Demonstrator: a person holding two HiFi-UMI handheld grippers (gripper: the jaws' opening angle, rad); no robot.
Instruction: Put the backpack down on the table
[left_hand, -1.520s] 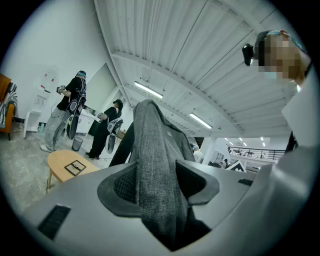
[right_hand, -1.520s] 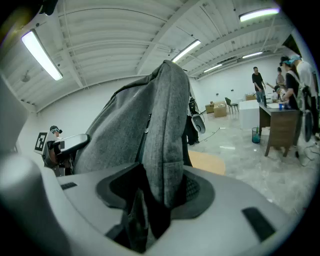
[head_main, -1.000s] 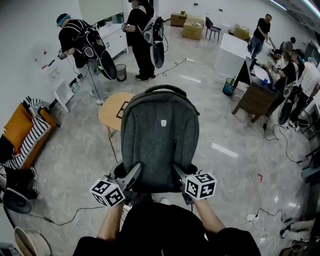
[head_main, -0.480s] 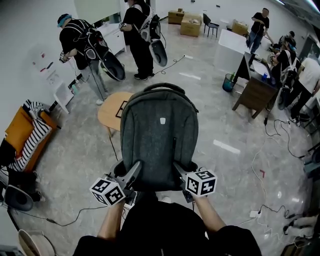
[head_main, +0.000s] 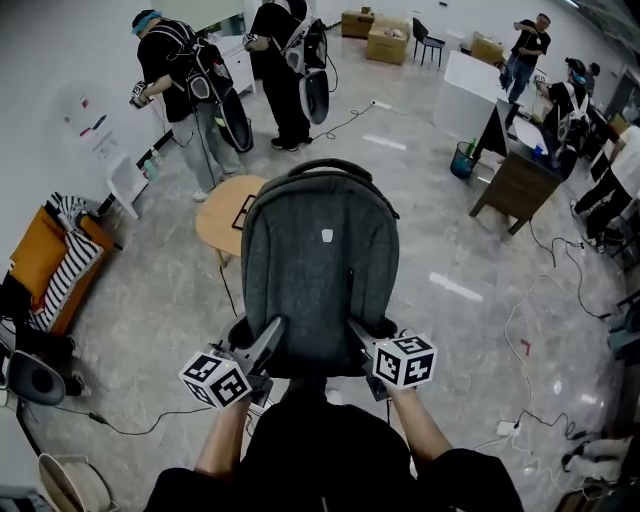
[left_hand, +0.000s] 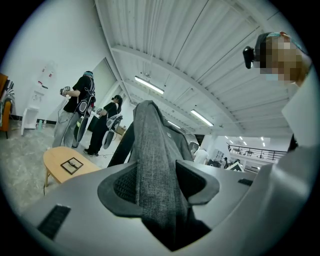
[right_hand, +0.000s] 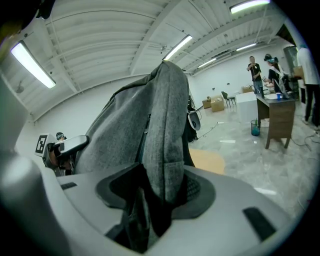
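A dark grey backpack (head_main: 320, 270) hangs in the air in front of me, held flat and facing up in the head view. My left gripper (head_main: 262, 350) is shut on its lower left edge, and the grey fabric (left_hand: 155, 175) fills the gap between the jaws in the left gripper view. My right gripper (head_main: 362, 345) is shut on the lower right edge, with the fabric (right_hand: 160, 170) pinched between its jaws. A small round wooden table (head_main: 225, 215) stands on the floor beyond the backpack, partly hidden by it. A flat dark square (head_main: 245, 215) lies on it.
Two people (head_main: 190, 90) with gear stand beyond the round table. An orange seat with a striped cloth (head_main: 50, 265) is at the left wall. A dark wooden desk (head_main: 520, 185) with more people is at the right. Cables (head_main: 530, 330) trail over the floor.
The backpack and both grippers have stayed put. The view has shifted slightly, and the people in the background have moved a little.
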